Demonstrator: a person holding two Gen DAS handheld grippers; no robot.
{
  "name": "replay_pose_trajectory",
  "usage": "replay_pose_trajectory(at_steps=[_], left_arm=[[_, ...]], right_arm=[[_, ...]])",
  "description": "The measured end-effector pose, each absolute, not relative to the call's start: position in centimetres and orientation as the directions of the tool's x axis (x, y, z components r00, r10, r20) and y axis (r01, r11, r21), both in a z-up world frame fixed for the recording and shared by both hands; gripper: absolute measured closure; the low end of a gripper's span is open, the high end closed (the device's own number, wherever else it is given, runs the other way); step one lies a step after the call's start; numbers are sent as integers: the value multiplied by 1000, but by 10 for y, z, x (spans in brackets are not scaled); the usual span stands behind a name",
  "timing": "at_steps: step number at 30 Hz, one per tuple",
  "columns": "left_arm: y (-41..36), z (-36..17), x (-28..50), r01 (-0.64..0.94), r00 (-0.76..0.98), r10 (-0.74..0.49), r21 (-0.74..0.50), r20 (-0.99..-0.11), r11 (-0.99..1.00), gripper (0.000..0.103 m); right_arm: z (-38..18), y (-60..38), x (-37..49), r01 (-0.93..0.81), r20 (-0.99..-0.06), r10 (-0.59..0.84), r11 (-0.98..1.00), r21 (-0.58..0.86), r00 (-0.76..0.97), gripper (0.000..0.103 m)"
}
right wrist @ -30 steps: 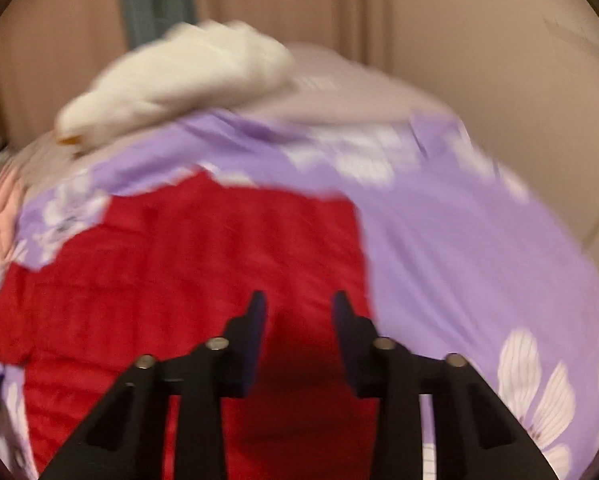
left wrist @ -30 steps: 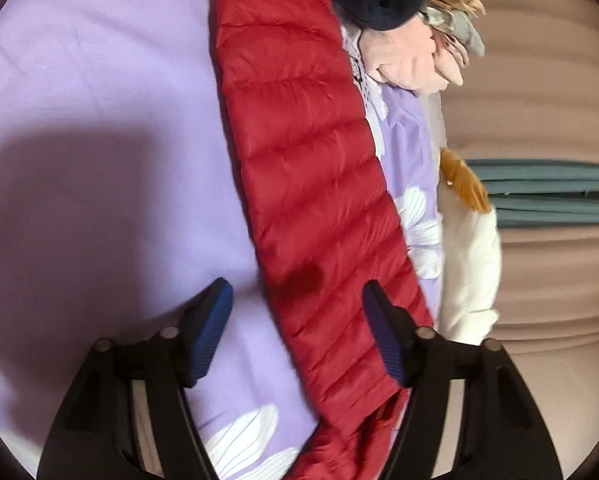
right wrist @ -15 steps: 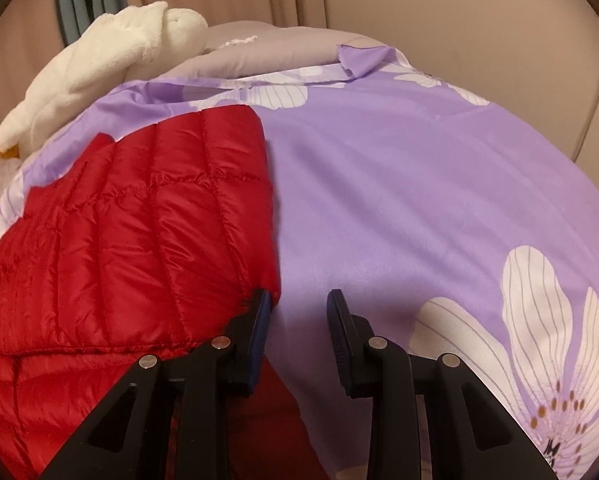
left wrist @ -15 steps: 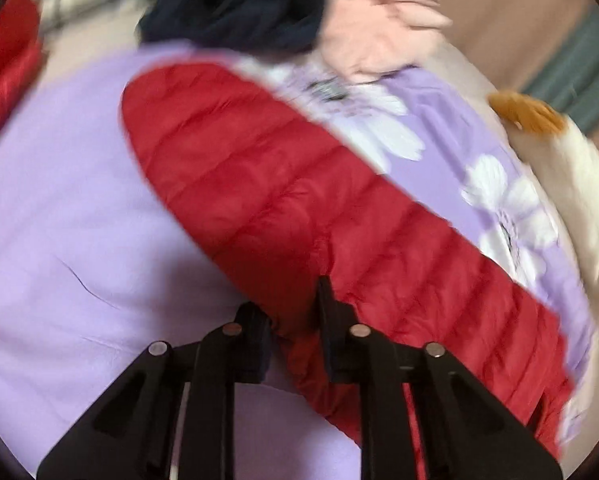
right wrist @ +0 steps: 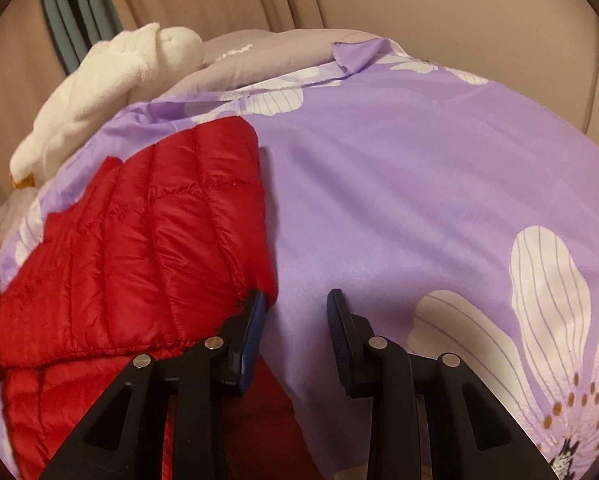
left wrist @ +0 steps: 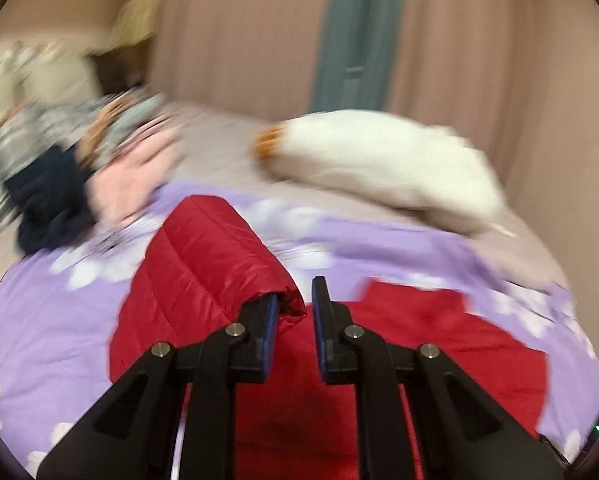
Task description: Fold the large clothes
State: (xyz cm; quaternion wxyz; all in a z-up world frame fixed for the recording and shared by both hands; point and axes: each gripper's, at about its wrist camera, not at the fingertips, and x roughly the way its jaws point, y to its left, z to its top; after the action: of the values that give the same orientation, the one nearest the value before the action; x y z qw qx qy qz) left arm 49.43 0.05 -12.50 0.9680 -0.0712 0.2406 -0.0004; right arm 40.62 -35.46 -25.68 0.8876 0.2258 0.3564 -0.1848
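A red quilted puffer jacket point(right wrist: 139, 248) lies on the purple flowered bedspread point(right wrist: 399, 200). In the blurred left wrist view, my left gripper point(left wrist: 295, 292) is shut on the cuff end of the jacket's sleeve point(left wrist: 211, 264). The sleeve is lifted and arches over the jacket's body point(left wrist: 439, 340). My right gripper point(right wrist: 296, 294) hovers low at the jacket's right edge, jaws apart. Its left finger point(right wrist: 253, 320) touches the red fabric, and only bedspread shows in the gap.
A white plush toy point(left wrist: 379, 160) lies at the far side of the bed, before beige curtains point(left wrist: 439, 40). A pile of other clothes point(left wrist: 59, 184), dark blue and pink among them, sits at the far left. A beige padded wall point(right wrist: 459, 20) borders the bed's right side.
My left gripper shut on the sleeve, rolled and swung up and across with it, so the sleeve now arches over the jacket. My right gripper sank slightly and settled at the jacket's edge.
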Motion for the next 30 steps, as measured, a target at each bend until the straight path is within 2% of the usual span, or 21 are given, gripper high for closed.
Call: replay_pose_trajectory(at_steps=[2,3,6,9,10,11,13,15,20,23,26,29,30], left_arm=[[-41,-127,494,61,868,-127,-150,-481,987,87],[-62,-136,497,108,834,-187,-180,-519,978,82],[-98,-169,509,172,726,-296,-253,-621,952,81],[-113,-202,517,121,643,-246,-221,-725,968,56],[-111,-208,517,79,639,-209,-207,-740,975,52],[-108,-211,516,64,639,-201,-209,-743,976,50],[-99,-206,509,89,631,-246,-246,-736,965,32],[-96,-193,501,126,629,-275,-254,-727,959,22],[-72,-163,460,158,672,-236,-174,-702,972,22],[-32,-164,435,75,705,-179,-179,-687,981,22],[8,-183,436,-72,710,-38,-126,-703,989,25],[40,-221,455,-175,671,101,-24,-734,984,32],[42,-242,468,-171,615,141,44,-776,984,43]], right_arm=[[-257,-355,405,488,-714,-162,827,278,681,71],[-257,-354,406,488,-713,-163,827,278,682,71],[-257,-354,406,488,-713,-161,827,279,682,71],[-257,-355,405,487,-712,-158,825,285,684,71],[-258,-355,405,487,-712,-156,825,288,685,71],[-258,-355,405,486,-712,-154,824,290,685,71],[-258,-355,405,487,-712,-154,824,291,685,71],[-258,-355,406,488,-714,-157,825,284,682,71],[-258,-354,407,489,-717,-162,828,276,678,71],[-258,-354,407,487,-715,-156,826,284,681,71],[-258,-354,407,488,-717,-160,828,277,678,71],[-256,-350,409,497,-727,-189,836,233,660,71],[-256,-349,410,500,-731,-200,839,216,652,71]])
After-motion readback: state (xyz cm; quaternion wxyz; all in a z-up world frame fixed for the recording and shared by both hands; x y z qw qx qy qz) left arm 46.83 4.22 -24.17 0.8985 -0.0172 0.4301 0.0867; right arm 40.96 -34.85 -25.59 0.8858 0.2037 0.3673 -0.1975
